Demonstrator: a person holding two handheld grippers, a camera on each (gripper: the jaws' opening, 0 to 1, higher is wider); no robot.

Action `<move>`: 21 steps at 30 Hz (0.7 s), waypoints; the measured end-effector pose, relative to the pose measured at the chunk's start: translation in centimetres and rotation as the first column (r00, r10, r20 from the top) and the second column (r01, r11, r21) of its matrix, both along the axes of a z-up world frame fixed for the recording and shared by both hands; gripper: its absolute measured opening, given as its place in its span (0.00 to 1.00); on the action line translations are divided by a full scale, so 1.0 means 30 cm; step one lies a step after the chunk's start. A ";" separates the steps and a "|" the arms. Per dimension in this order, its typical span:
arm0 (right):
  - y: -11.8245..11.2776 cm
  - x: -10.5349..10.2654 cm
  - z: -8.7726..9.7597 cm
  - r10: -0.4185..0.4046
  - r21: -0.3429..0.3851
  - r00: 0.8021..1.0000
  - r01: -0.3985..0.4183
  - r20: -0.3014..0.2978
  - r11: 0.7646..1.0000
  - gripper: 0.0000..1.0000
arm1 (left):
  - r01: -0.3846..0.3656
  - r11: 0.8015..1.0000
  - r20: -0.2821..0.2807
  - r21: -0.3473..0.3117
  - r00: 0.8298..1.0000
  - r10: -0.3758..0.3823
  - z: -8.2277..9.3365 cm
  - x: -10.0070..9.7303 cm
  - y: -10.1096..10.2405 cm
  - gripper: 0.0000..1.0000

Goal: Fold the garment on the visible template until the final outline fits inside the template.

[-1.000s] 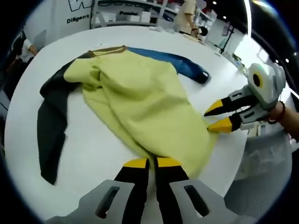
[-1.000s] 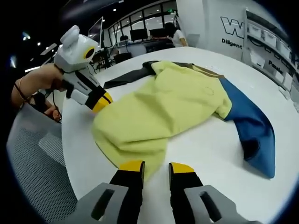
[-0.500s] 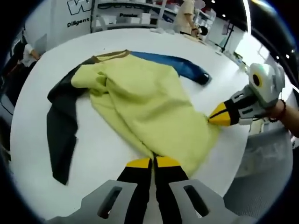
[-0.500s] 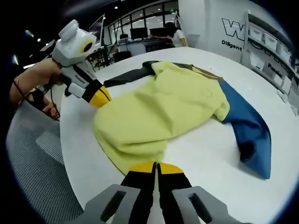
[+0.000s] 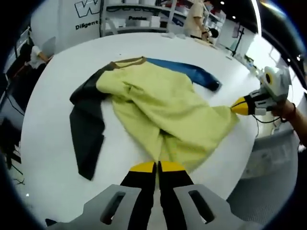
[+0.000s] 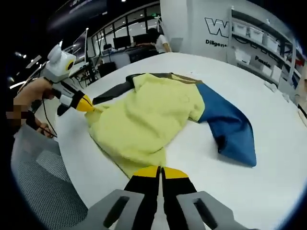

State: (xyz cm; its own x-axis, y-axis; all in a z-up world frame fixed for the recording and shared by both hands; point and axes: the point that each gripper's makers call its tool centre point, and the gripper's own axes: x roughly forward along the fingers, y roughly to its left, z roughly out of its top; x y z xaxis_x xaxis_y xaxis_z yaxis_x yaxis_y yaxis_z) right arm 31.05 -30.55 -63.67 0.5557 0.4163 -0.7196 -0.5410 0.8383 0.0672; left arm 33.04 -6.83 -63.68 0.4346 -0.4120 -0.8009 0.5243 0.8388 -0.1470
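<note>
Pulled taut since before, the garment (image 5: pixel 163 108) lies on the white table (image 5: pixel 53 139), hem corners pinched by left claw (image 5: pixel 157 167) and right claw (image 6: pixel 159 171).

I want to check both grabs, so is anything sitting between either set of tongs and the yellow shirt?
Nothing visible does. The left tongs are shut on the hem of the yellow shirt, and the right tongs are shut on its other hem corner. Around the shirt only the bare white table shows.

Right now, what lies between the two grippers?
The garment's yellow hem, stretched between left gripper and right gripper, each shut on a corner. Left gripper view shows it best.
</note>
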 end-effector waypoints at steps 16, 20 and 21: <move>-0.106 -0.063 0.069 -0.207 0.010 0.977 0.208 -0.059 0.978 0.00 | -0.026 0.997 -0.032 0.075 0.999 0.028 0.051 -0.095 0.118 0.00; -0.139 -0.050 0.119 -0.296 0.044 0.955 0.295 0.008 0.954 0.00 | -0.037 0.996 -0.051 0.083 0.998 0.042 0.047 -0.136 0.147 0.00; -0.143 -0.057 0.120 -0.296 0.043 0.955 0.296 0.002 0.954 0.00 | -0.040 0.996 -0.054 0.083 0.998 0.045 0.045 -0.143 0.153 0.00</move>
State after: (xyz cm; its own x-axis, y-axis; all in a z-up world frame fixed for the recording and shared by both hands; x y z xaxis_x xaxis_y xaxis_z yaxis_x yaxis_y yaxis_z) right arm 29.35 -34.85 -60.05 0.6644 0.2617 -0.7000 -0.2696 0.9575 0.1021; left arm 28.75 -2.25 -62.34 0.4040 -0.3264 -0.8545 0.4809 0.8704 -0.1051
